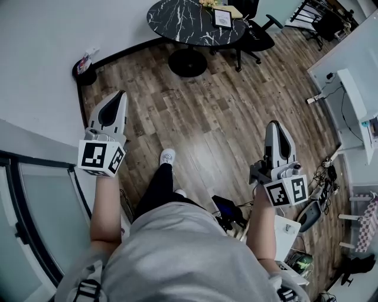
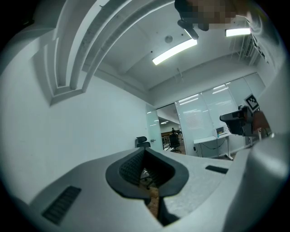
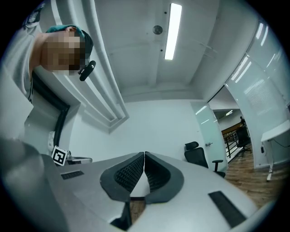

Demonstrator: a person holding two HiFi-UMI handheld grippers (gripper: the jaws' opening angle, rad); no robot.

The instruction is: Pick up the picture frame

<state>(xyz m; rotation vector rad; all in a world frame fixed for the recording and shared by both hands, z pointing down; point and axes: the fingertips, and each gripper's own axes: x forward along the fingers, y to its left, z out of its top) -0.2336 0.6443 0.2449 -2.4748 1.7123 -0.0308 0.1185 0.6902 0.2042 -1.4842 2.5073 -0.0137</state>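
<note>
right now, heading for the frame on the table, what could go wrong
The picture frame sits toward the far side of the round table, so a reach across could tip it or knock the yellowish item beside it. The left claw and right claw are both shut and empty; unless opened first, they would likely push the frame, not grip it.
</note>
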